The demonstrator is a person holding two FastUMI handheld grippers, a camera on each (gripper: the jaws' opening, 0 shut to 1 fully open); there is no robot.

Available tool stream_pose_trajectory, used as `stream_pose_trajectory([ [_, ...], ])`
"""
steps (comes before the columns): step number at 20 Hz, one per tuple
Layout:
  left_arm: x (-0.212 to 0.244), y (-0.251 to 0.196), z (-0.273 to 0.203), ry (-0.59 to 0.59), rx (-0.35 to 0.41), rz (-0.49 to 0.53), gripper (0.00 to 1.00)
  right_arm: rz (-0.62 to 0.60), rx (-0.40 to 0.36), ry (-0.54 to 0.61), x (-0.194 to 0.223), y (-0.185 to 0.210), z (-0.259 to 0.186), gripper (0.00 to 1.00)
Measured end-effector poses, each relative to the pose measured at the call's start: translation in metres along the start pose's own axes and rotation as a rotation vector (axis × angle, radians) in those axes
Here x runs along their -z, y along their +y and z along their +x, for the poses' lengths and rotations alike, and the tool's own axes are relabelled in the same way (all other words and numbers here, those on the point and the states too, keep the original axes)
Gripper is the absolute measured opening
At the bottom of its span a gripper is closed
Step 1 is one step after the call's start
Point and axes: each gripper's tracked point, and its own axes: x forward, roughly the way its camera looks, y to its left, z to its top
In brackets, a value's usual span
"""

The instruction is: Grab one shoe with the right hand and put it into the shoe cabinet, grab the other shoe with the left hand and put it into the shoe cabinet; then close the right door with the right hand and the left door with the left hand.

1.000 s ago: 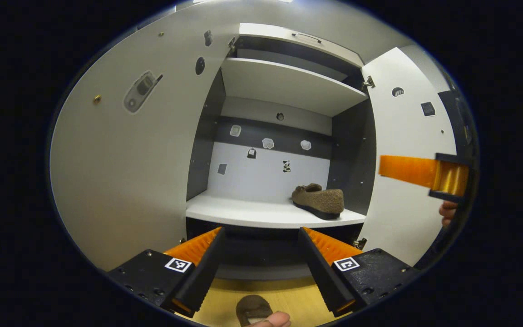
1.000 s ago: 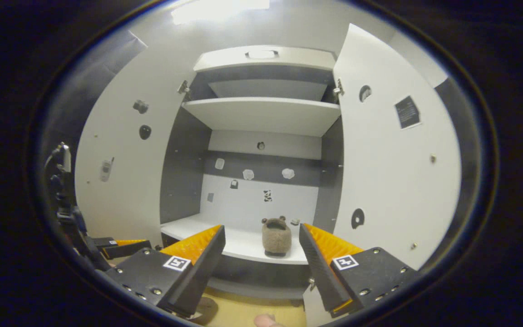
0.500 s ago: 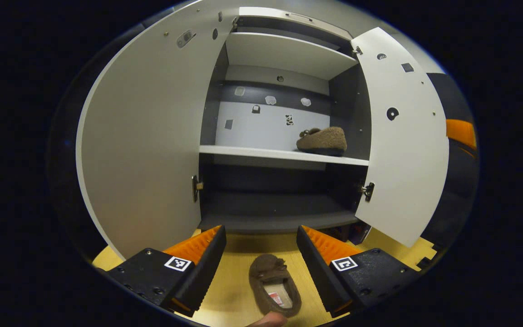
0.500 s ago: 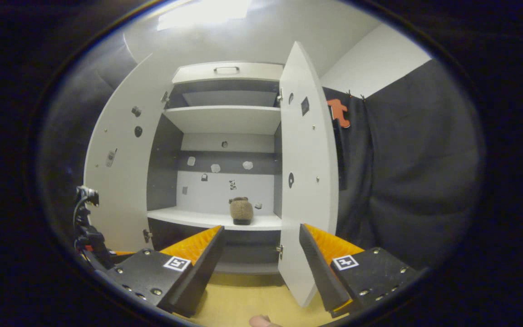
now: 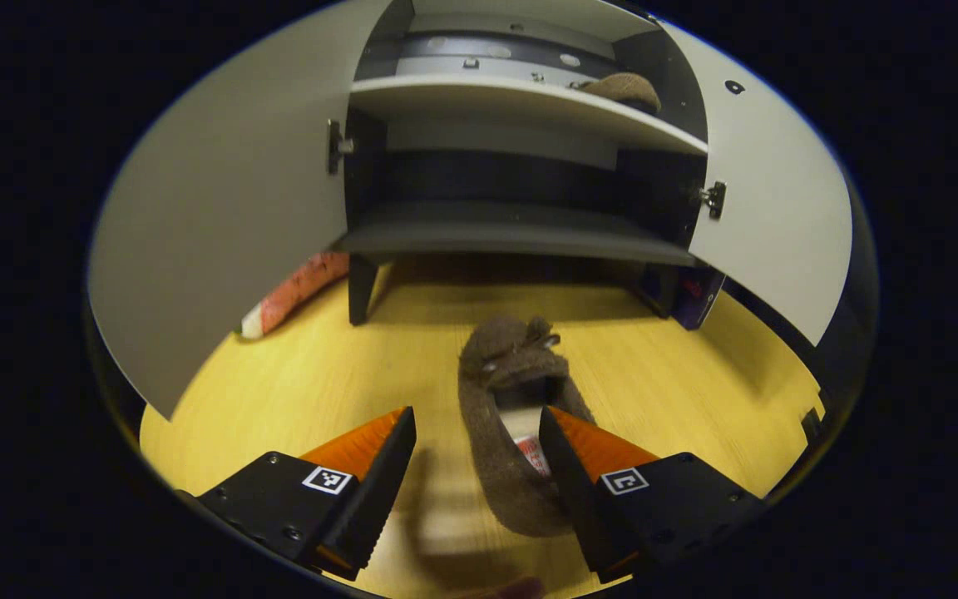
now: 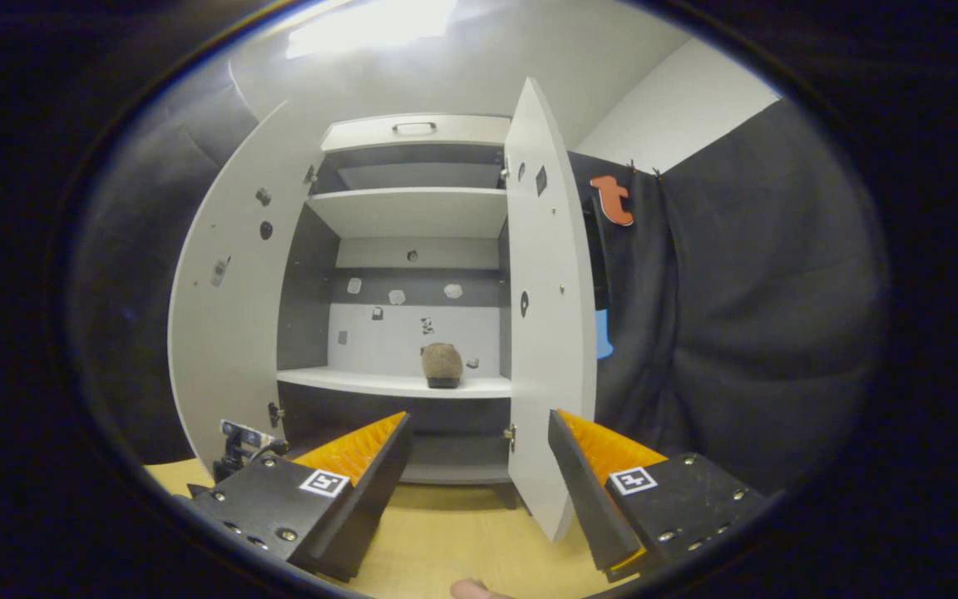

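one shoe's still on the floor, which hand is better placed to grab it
Left. Its hand-held gripper is open right at the floor shoe; the right one faces the cabinet, away from that shoe.

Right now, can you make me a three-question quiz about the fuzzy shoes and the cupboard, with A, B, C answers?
1. Where is the shoe on the floor?
A. beside the left gripper
B. on the top shelf
C. behind the cabinet

2. How many brown shoes are there?
A. one
B. two
C. four

3. How are the cabinet doors?
A. both shut
B. one shut
C. both open

Answers:
1 A: it lies on the yellow floor against one finger.
2 B: another one, the shoe on the shelf, sits inside.
3 C: the left door and right door stand swung out.
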Motion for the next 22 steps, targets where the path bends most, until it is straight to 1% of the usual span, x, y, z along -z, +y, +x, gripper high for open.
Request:
stream_pose_trajectory([
  [2,0.000,0.002,0.012,0.020,0.000,0.002,0.84,-0.012,-0.012,-0.004,0.005,0.004,-0.001,0.98],
  [3,0.001,0.000,0.014,0.028,0.019,-0.013,0.75,-0.016,-0.012,-0.014,0.004,0.004,0.000,0.98],
  [5,0.003,-0.006,0.027,0.039,0.062,-0.029,0.74,-0.019,-0.002,-0.022,0.005,0.000,-0.002,0.98],
  [6,0.005,-0.013,0.030,0.049,0.105,-0.055,0.69,-0.012,-0.004,-0.024,0.005,-0.001,-0.003,0.98],
  [7,0.004,-0.010,0.032,0.043,0.092,-0.071,0.56,0.001,-0.006,-0.022,0.005,-0.003,-0.004,0.98],
  [8,0.002,-0.006,0.036,0.025,0.086,-0.073,0.51,0.008,-0.005,-0.019,0.005,-0.006,-0.005,0.98],
  [9,0.001,-0.005,0.036,0.026,0.102,-0.076,0.33,0.012,0.001,-0.015,0.005,-0.010,-0.004,0.98],
  [10,-0.001,-0.013,0.034,0.005,0.136,-0.083,0.21,0.012,0.008,-0.017,0.006,-0.015,-0.005,0.98],
  [11,-0.001,-0.012,0.034,-0.007,0.136,-0.073,0.08,0.012,0.015,-0.017,0.006,-0.018,-0.005,0.98],
  [13,-0.003,-0.007,0.028,-0.018,0.107,-0.072,0.05,0.015,0.018,-0.010,0.009,-0.022,-0.007,0.98],
  [16,-0.011,-0.009,0.013,-0.047,0.109,-0.073,0.04,0.018,-0.009,0.010,0.016,-0.025,-0.009,0.98],
  [19,-0.039,-0.005,-0.011,-0.148,0.073,-0.023,0.04,0.035,-0.060,0.012,0.019,-0.026,-0.013,0.99],
  [22,-0.071,-0.011,-0.044,-0.241,0.083,-0.048,0.04,0.068,-0.119,0.017,0.022,-0.025,-0.021,0.98],
])
